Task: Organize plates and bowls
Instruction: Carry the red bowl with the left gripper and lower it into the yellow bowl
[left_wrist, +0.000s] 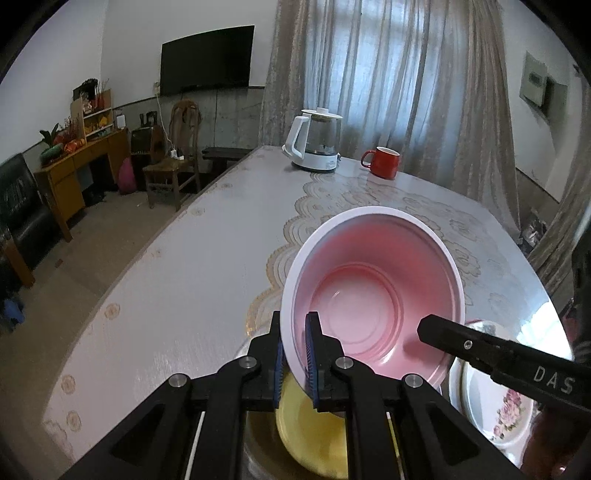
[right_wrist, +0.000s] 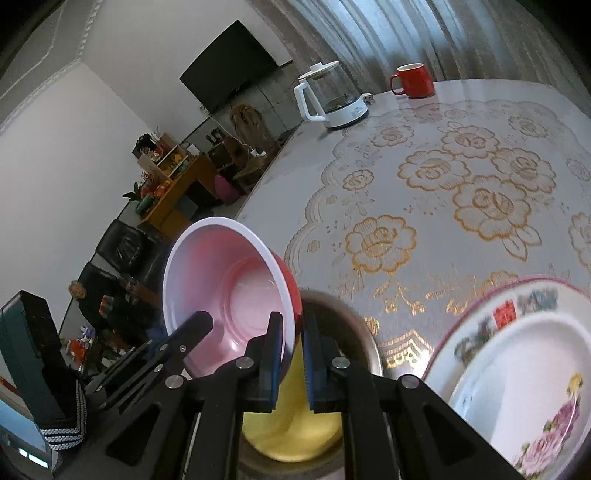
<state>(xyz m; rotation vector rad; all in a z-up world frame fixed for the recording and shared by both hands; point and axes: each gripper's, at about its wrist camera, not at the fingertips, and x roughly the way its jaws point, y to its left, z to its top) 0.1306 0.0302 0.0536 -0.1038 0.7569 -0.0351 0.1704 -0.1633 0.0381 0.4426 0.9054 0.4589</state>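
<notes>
A: While both hands carry it, the pink bowl (left_wrist: 373, 295) hangs tilted above the yellow bowl (left_wrist: 314, 435), its mouth facing back toward us.

B: And the jaws?

A: Left gripper (left_wrist: 295, 354) is clamped on the rim at seven o'clock; right gripper (right_wrist: 293, 354) is clamped on the opposite rim, at about four o'clock in its own view. Both are closed on the bowl's wall.

B: So where does it go?

A: My read: nesting. The yellow bowl sits in a steel basin (right_wrist: 365, 332) on the surface (left_wrist: 166, 277), directly under the jaws at six o'clock. The flowered plate (right_wrist: 517, 369) lies just beside it, nearer the right hand.

B: What matters next?

A: Levelling that tilt, then straight down.
</notes>
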